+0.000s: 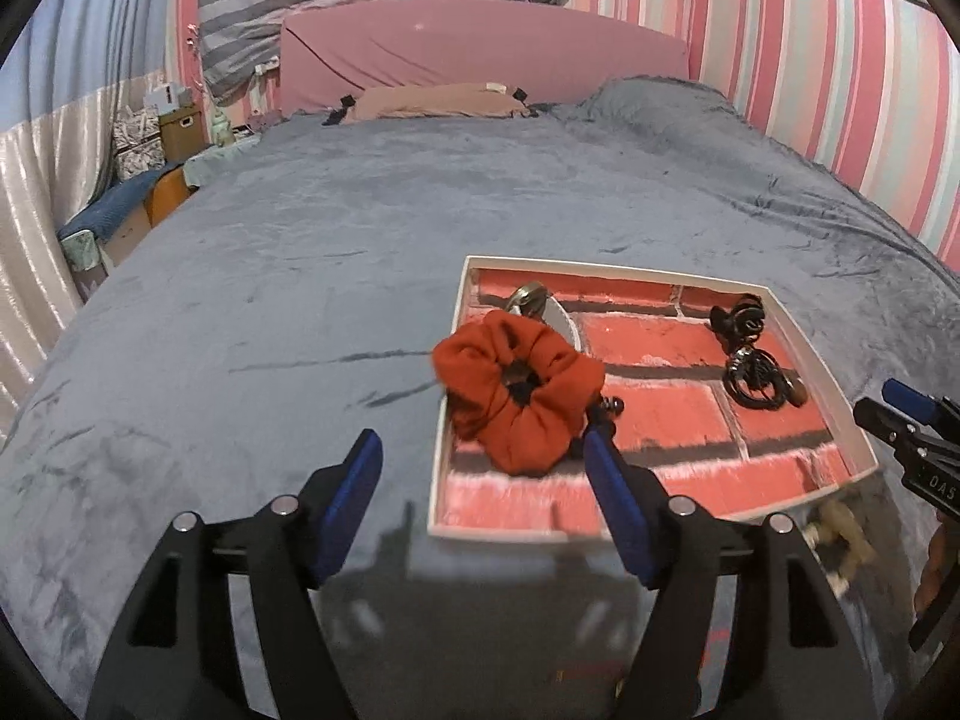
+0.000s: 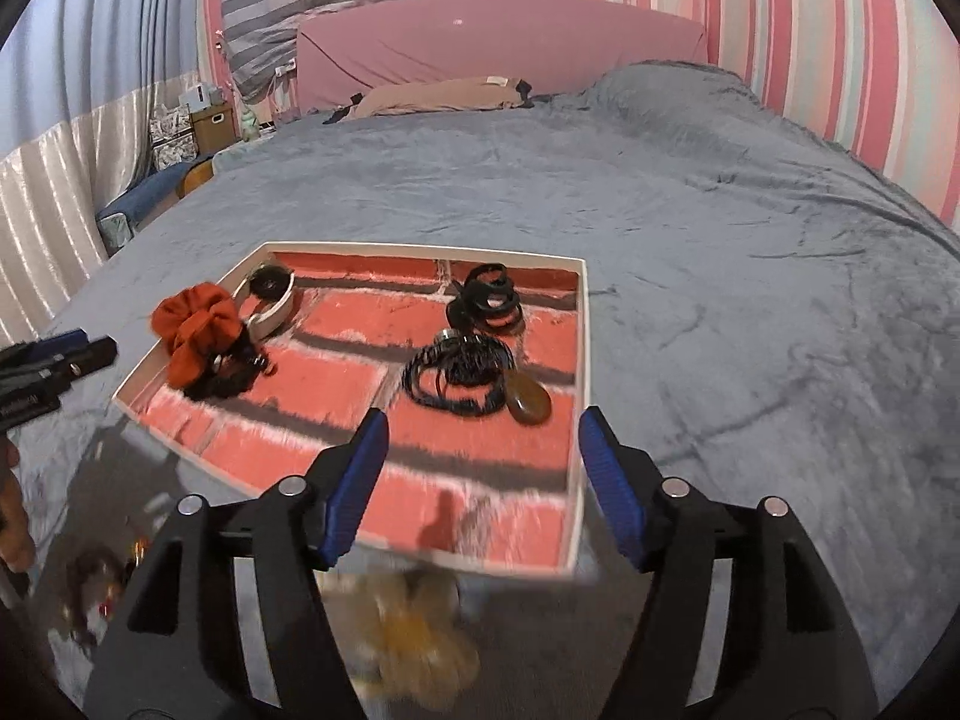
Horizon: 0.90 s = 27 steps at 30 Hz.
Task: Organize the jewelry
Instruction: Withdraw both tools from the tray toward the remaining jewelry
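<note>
Both grippers hang low over the grey plush bed [image 1: 360, 228], pointed toward the pink headboard [image 1: 480, 54], each one level and aimed forward along its own blue-padded fingers.

The left gripper [image 1: 483, 468] has its fingers spread wide with nothing between them; the right-hand pad [image 1: 618, 510] sits over the near left part of the shallow white-rimmed tray with a red brick-pattern lining [image 1: 864, 456], while the left-hand pad [image 1: 354, 504] is out over bare blanket. From the right side this gripper shows only as a dark tip at the tray's left edge [image 2: 57, 360].

The right gripper [image 2: 483, 468] is just as wide open and holds nothing, straddling the tray's near right corner [image 2: 579, 420], one pad over the lining, the other past the rim over the blanket. Its black tip pokes in at the edge of the left view [image 1: 912, 420].

In the tray: an orange-red fabric scrunchie [image 1: 519, 390] lies at the left edge, partly over the rim, with something dark under it that I can't make out. Just behind it, at the far left corner, a white band with a round dark-and-metal piece [image 2: 270, 294] rests on the lining. Toward the far right sits a black coiled hair clip or tie [image 2: 489, 297], and nearer, a tangle of thin black bands [image 2: 456, 378] touching a brown oval pendant or stone [image 2: 528, 402].

Off the tray's near edge, on the blanket, lies a blurred yellowish object [image 2: 414, 630], too smeared to identify.
</note>
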Each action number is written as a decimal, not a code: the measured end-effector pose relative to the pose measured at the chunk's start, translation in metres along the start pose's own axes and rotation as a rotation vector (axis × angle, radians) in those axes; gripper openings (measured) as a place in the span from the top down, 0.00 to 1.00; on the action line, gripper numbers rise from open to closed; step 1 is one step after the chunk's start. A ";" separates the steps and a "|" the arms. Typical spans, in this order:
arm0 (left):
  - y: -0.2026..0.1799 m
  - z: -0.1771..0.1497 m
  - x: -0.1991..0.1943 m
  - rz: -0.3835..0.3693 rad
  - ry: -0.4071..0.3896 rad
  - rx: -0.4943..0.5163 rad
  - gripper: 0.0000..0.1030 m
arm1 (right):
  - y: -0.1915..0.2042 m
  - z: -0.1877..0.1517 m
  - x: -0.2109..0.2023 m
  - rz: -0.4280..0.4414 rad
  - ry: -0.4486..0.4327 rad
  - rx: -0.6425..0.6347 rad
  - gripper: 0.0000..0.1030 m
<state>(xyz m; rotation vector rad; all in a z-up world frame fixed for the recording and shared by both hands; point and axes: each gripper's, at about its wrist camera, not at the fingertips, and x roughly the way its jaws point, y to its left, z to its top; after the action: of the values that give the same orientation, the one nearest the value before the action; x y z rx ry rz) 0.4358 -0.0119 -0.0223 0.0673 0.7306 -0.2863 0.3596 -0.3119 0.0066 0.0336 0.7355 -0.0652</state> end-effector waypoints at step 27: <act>-0.015 -0.080 -0.049 -0.024 0.079 0.016 0.33 | 0.019 -0.066 -0.035 -0.043 0.056 -0.053 0.31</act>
<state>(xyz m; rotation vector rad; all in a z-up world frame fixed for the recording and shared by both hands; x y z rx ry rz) 0.3455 -0.0024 -0.0486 0.0856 0.8075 -0.3136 0.2909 -0.2881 -0.0184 -0.0312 0.7938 -0.0865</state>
